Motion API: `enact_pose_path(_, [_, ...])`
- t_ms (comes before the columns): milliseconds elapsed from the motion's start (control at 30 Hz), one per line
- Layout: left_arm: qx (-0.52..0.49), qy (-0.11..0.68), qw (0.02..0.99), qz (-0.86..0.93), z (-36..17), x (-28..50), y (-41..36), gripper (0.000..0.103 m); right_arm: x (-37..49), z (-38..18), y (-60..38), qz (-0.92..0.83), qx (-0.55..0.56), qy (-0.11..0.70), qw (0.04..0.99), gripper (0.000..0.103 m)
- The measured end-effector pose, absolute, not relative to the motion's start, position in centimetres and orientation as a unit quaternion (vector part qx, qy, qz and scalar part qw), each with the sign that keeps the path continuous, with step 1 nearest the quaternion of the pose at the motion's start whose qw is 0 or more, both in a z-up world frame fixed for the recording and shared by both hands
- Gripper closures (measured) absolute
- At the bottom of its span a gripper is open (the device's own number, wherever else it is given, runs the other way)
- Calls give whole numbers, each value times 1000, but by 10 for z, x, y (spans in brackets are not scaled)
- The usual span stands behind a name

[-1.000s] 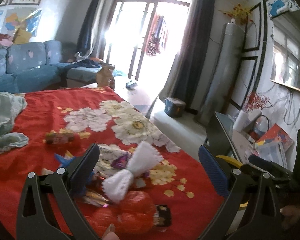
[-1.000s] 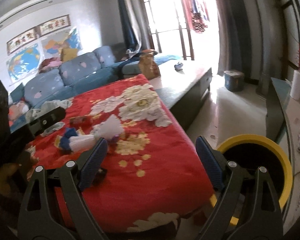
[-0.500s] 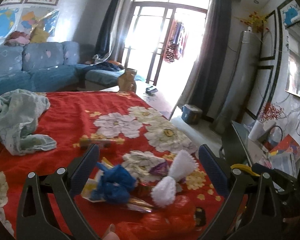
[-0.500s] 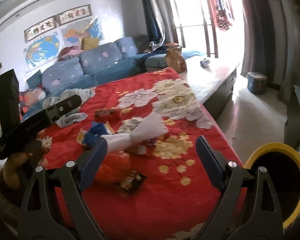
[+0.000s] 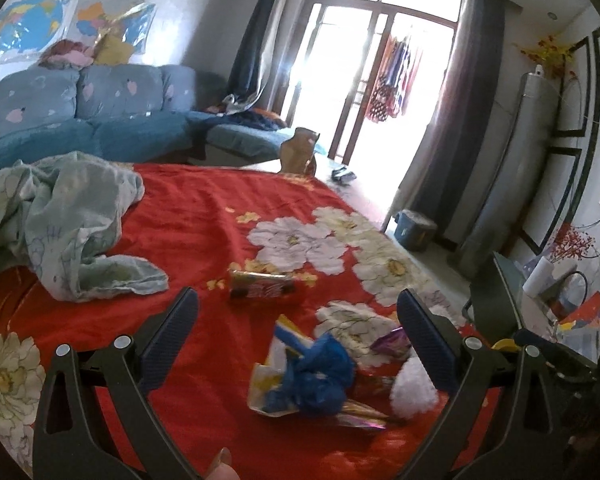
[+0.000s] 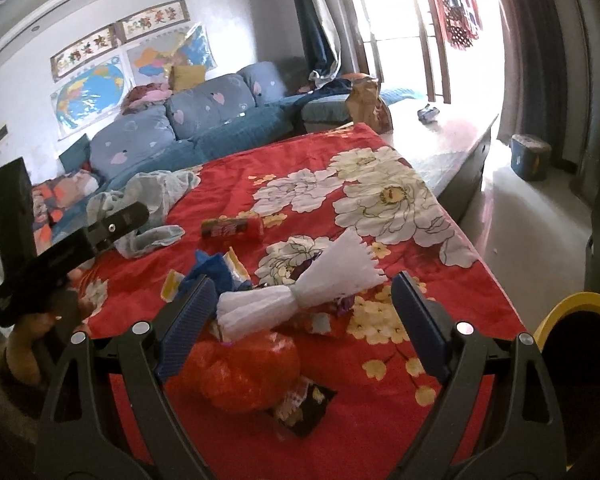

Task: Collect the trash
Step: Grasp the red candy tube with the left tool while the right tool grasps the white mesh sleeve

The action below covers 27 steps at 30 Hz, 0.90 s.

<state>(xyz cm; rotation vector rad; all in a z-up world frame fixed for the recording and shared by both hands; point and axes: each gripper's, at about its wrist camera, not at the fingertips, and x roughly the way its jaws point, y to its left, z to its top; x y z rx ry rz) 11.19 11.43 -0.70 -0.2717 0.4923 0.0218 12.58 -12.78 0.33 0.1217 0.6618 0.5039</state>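
Trash lies in a heap on the red flowered cloth (image 6: 380, 412): a white foam net (image 6: 300, 292), an orange-red plastic bag (image 6: 244, 368), a dark wrapper (image 6: 304, 408), a crumpled blue bag (image 5: 312, 376) on yellow wrappers, and a red snack packet (image 5: 260, 286) farther off. My right gripper (image 6: 300, 312) hangs open just before the foam net and the orange bag. My left gripper (image 5: 296, 328) is open above the blue bag, nothing between its fingers. The left tool (image 6: 60, 256) also shows at the left of the right wrist view.
A yellow-rimmed bin (image 6: 576, 316) stands off the cloth's right edge. A pale crumpled cloth (image 5: 60, 216) lies at the left, a blue sofa (image 5: 100, 120) behind. A brown paper bag (image 5: 300, 152) stands on the bare tabletop far back.
Both views have swung left across the table. The trash heap now sits lower and more to the right in the left view, and between the right gripper's fingers in the right view.
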Motion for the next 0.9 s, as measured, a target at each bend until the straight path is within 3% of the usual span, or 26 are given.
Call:
enact_pose_path(367, [-121, 299, 947, -10, -24, 171, 128, 7, 164, -16, -132, 211, 80, 352, 908, 21])
enact_pose_path(633, [5, 379, 922, -75, -47, 231, 129, 7, 184, -29, -131, 211, 98, 377, 897, 21])
enact_pose_path(767, [-1, 407, 908, -98, -54, 254, 139, 8, 197, -36, -130, 202, 114, 394, 889, 21])
enact_pose_path(833, [4, 410, 906, -105, -54, 260, 139, 9, 202, -40, -130, 198, 120, 401, 886, 21])
enact_pose_path(900, [10, 419, 900, -123, -55, 267, 137, 20, 210, -45, -128, 195, 129, 414, 880, 21])
